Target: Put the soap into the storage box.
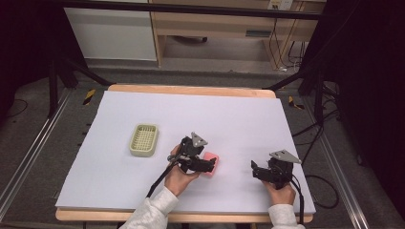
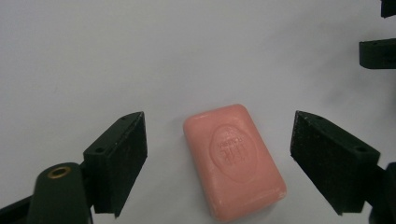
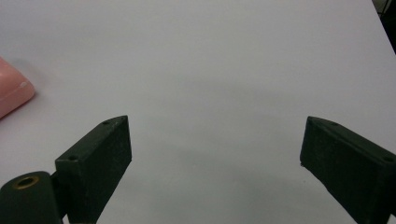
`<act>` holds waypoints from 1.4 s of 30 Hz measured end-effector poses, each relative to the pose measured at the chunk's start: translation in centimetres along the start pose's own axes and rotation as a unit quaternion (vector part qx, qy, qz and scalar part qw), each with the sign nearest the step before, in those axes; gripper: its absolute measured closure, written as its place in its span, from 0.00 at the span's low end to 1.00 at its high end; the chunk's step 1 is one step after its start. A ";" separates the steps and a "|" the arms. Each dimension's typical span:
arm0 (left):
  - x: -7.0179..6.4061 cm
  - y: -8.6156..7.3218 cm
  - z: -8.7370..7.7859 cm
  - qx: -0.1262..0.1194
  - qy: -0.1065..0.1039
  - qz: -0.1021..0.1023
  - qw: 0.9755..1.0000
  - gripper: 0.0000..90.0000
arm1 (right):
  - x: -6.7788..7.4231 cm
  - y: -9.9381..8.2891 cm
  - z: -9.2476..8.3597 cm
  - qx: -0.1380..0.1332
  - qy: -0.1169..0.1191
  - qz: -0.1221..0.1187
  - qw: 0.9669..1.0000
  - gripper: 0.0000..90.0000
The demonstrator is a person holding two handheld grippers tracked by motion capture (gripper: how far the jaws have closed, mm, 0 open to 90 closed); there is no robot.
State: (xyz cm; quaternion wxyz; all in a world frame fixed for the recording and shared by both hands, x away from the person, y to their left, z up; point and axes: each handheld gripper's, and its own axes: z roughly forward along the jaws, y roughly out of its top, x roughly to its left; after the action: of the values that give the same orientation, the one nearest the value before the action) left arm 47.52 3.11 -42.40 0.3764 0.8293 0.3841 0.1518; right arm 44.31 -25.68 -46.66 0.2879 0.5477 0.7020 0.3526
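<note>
Our left gripper straddles the soap, jaws wide, nothing held; next we close squarely. Right gripper gapes empty.

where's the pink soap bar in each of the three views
High view: pink soap bar lies lower centre, at the left gripper.
Left gripper view: soap lies centre-bottom between the open fingers.
Right gripper view: one corner at the left edge.
Shared landmark: the white table sheet.
</note>
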 end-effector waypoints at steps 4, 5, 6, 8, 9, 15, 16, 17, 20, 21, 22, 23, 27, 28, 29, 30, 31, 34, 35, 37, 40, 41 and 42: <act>-0.4 -0.1 0.5 0.010 -0.003 0.005 1.000 0.20 | 0.0 0.0 0.0 -0.001 0.001 0.000 1.000 0.11; -0.4 -0.1 0.6 0.013 -0.003 0.008 1.000 0.20 | 0.0 0.0 0.0 0.000 0.001 0.001 1.000 0.11; -0.5 -0.2 0.7 0.016 -0.003 0.009 1.000 0.20 | 0.0 0.0 0.0 0.000 0.001 0.001 1.000 0.11; -0.7 -0.3 1.0 0.021 -0.002 0.013 1.000 0.20 | 0.0 0.0 0.0 0.000 0.001 0.000 1.000 0.11; -0.8 -0.3 1.1 0.024 -0.002 0.012 1.000 0.20 | 0.0 0.0 0.0 0.000 0.001 0.000 1.000 0.11; -1.1 -0.5 1.8 0.034 -0.002 0.011 0.999 0.21 | 0.0 0.0 0.0 0.001 0.002 0.001 1.000 0.11; -1.1 -0.5 1.8 0.034 -0.002 0.011 0.999 0.21 | 0.0 0.0 0.0 0.001 0.002 0.001 1.000 0.11; -1.1 -0.6 2.0 0.038 -0.001 0.015 0.999 0.21 | 0.0 0.0 0.0 0.001 0.002 0.001 1.000 0.11; -1.2 -0.7 2.4 0.042 0.002 0.014 0.999 0.21 | 0.0 0.0 0.0 0.001 0.001 0.000 1.000 0.11; -1.2 -0.8 2.7 0.047 0.004 0.013 0.999 0.21 | 0.0 0.0 0.0 0.001 0.002 0.001 1.000 0.11; -1.2 -0.8 2.7 0.047 0.004 0.013 0.999 0.21 | 0.0 0.0 0.0 0.001 0.002 0.001 1.000 0.11; -1.2 -0.9 3.0 0.052 0.003 0.011 0.999 0.21 | 0.0 0.0 0.0 0.001 0.001 0.001 1.000 0.11; -1.1 -1.1 3.3 0.057 0.005 0.010 0.998 0.23 | 0.0 0.0 0.0 0.002 0.002 0.001 1.000 0.11; -1.1 -1.1 3.3 0.057 0.005 0.010 0.998 0.24 | 0.0 0.0 0.0 0.002 0.002 0.001 1.000 0.11; -1.2 -1.1 3.4 0.056 0.003 0.007 0.998 0.25 | 0.0 0.0 0.0 0.002 0.003 0.001 1.000 0.11; -1.1 -1.1 3.6 0.058 0.000 0.007 0.998 0.25 | 0.0 0.0 0.0 0.002 0.003 0.001 1.000 0.11; -1.2 -1.2 3.6 0.059 -0.001 0.005 0.998 0.26 | 0.0 0.0 0.0 0.003 0.003 0.002 1.000 0.11; -1.2 -1.2 3.8 0.060 -0.005 0.004 0.998 0.29 | 0.0 0.0 0.0 0.003 0.004 0.003 1.000 0.11; -1.2 -1.3 3.8 0.061 -0.002 0.004 0.998 0.29 | 0.0 0.0 0.0 0.003 0.003 0.003 1.000 0.11; -1.3 -1.3 4.0 0.062 0.001 0.001 0.998 0.29 | 0.0 0.0 0.0 0.003 0.003 0.002 1.000 0.11; -1.2 -1.3 4.1 0.067 0.002 -0.009 0.998 0.30 | 0.0 0.0 0.0 0.004 0.003 0.003 1.000 0.11; -1.2 -1.3 4.1 0.067 0.002 -0.009 0.998 0.30 | 0.0 0.0 0.0 0.004 0.003 0.003 1.000 0.11; -1.1 -1.3 4.2 0.069 0.000 -0.012 0.998 0.30 | 0.0 0.0 0.1 0.004 0.003 0.002 1.000 0.11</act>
State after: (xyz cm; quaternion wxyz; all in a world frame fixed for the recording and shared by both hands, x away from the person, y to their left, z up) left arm 48.33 0.69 -46.15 0.3203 0.8483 0.4040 0.1206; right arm 44.35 -25.69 -46.71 0.2830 0.5495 0.7028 0.3522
